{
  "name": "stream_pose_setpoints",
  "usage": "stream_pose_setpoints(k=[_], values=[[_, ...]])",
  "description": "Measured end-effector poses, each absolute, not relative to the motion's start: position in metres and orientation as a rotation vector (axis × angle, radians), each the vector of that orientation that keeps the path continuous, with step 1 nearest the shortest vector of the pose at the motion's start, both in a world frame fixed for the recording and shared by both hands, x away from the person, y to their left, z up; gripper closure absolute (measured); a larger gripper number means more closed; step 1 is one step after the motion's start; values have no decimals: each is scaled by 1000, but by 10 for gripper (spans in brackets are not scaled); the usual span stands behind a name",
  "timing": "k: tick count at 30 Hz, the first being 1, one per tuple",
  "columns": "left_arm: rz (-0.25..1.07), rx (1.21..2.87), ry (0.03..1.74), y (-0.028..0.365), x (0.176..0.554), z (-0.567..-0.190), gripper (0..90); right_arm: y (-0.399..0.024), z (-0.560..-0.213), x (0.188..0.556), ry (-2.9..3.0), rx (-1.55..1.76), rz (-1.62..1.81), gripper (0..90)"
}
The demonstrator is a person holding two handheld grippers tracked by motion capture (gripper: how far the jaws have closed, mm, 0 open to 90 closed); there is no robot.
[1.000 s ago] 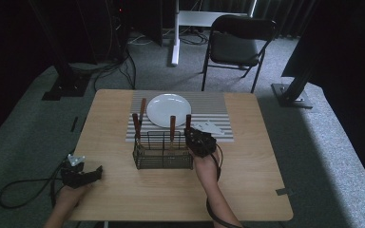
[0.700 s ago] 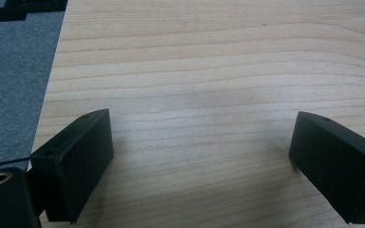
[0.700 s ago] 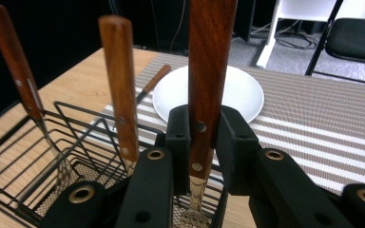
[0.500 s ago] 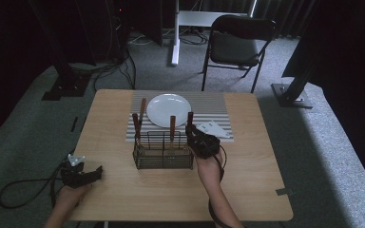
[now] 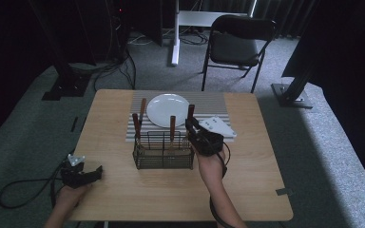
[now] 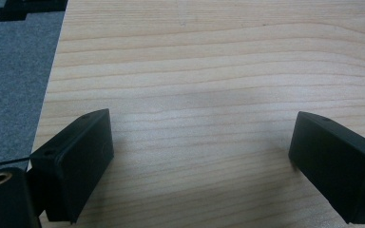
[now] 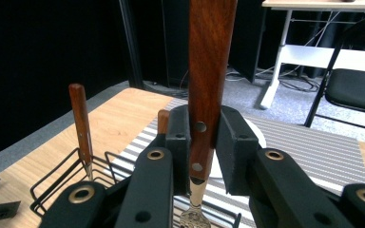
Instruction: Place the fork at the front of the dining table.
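Note:
My right gripper (image 5: pixel 193 128) (image 7: pixel 204 142) is shut on a wooden-handled utensil (image 5: pixel 190 113) (image 7: pixel 210 57), held upright over the right end of a black wire basket (image 5: pixel 163 151) (image 7: pixel 57 190). The handle has two rivets, and its metal stem hangs below the pads. Three more wooden handles (image 5: pixel 172 124) (image 7: pixel 81 118) stick up from the basket. Behind it a white plate (image 5: pixel 168 109) lies on a striped placemat (image 5: pixel 209 100). My left gripper (image 5: pixel 92 173) (image 6: pixel 199 152) rests open at the table's near left corner, with bare wood between its jaws.
A white folded napkin (image 5: pixel 217 127) lies on the mat to the right of the plate. A black folding chair (image 5: pixel 237 45) (image 7: pixel 356 90) and a white table leg (image 5: pixel 175 33) stand beyond the table. Cables trail on the floor at the left.
My right gripper has risen with the wooden-handled utensil, drawing it up out of the basket. The left gripper has stayed where it was.

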State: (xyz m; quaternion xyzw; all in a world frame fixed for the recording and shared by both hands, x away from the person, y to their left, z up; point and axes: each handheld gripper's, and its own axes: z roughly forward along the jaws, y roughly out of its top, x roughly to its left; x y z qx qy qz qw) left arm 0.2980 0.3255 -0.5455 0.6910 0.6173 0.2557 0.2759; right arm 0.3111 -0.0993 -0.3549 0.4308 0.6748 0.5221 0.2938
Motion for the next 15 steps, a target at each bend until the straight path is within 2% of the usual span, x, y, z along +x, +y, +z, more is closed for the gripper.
stream_pose_setpoints(k=[15], values=[[688, 1852, 1660, 325, 298, -546, 74, -103, -332, 326, 1744, 1148, 1405, 762]])
